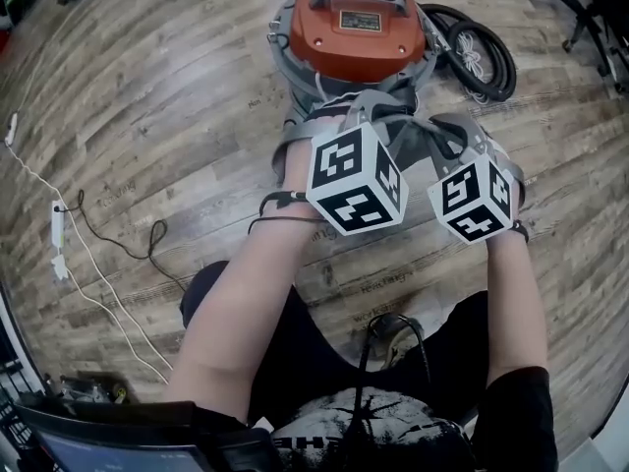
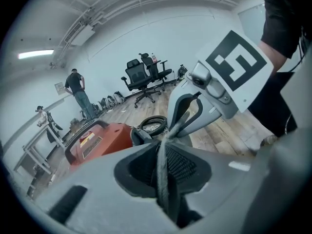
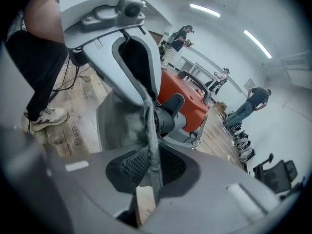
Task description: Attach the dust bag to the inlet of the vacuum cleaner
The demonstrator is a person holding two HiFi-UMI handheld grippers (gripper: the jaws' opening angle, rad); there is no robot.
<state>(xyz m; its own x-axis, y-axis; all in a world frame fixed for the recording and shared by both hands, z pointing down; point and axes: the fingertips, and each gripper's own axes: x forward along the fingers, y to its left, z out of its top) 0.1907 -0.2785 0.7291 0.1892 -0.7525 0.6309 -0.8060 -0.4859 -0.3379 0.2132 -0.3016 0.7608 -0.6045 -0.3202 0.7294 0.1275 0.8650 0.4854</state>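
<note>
Closest to the head camera is the person's black printed shirt (image 1: pixel 378 431), with both bare forearms reaching up the frame to the two grippers at its centre. Beyond them, at the top centre, an orange drum vacuum cleaner (image 1: pixel 359 23) stands on the wood-plank floor (image 1: pixel 147 116), and a coiled black hose (image 1: pixel 484 59) lies just right of it. A white cable (image 1: pixel 93 268) with a white power strip (image 1: pixel 57 226) trails down the left side beside a thin black wire (image 1: pixel 128 246). In the left gripper view, black office chairs (image 2: pixel 145 77) and a standing person (image 2: pixel 78 92) sit far back against the wall, well clear of the work. The left gripper (image 2: pixel 164 152) has its jaws pressed together on a narrow strip of the grey mesh fabric dust bag (image 3: pixel 122 123). The right gripper (image 3: pixel 151 165) likewise pinches that bag's bunched edge between nearly closed jaws. The bag hangs between the grippers, in front of the vacuum and just short of its black round inlet (image 3: pixel 168 115). In the right gripper view, the left gripper's body covers part of the drum. The pinched edge is pulled taut from one gripper to the other, so its long axis runs left to right in the head view, while the bag's body sags below it. The inlet points out from the drum toward the bag.
</note>
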